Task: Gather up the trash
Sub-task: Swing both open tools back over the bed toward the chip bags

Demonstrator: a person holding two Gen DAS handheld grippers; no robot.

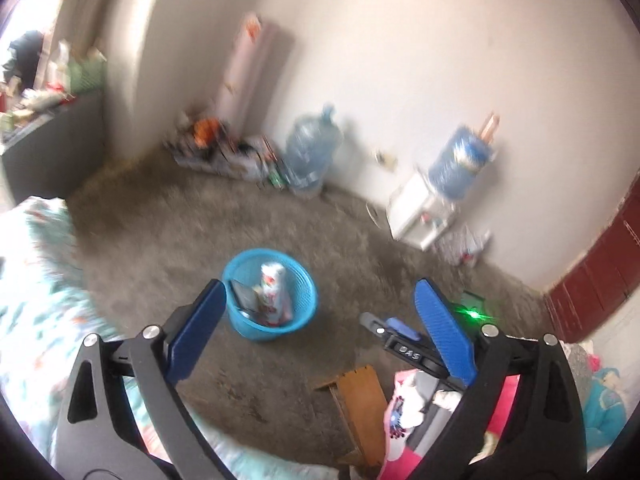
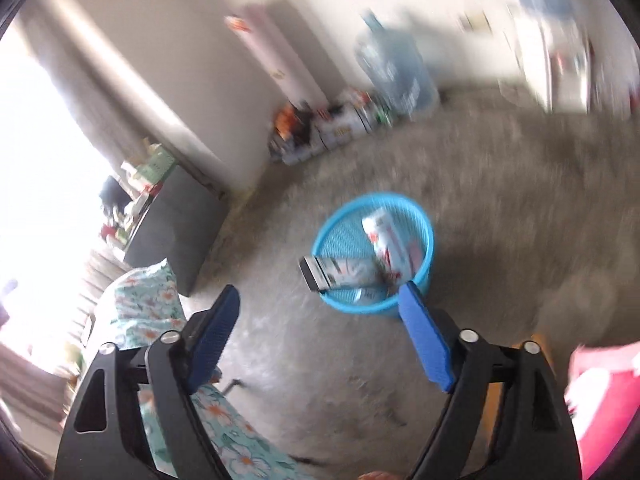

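We see the left tool [image 1: 316,304] with its blue pads spread wide and nothing between them — the right tool [image 2: 320,308] likewise apart and empty. The blue basket [image 2: 424,236] stands on the grey floor [image 2: 500,208], well out from the walls, holding cartons [image 2: 390,240] — one flattened carton [image 2: 320,274] leans over its rim.

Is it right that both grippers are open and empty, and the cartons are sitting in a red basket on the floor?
Not quite: the basket is blue, not red, as both wrist views show. The rest holds: left gripper and right gripper are open and empty, cartons inside the basket.
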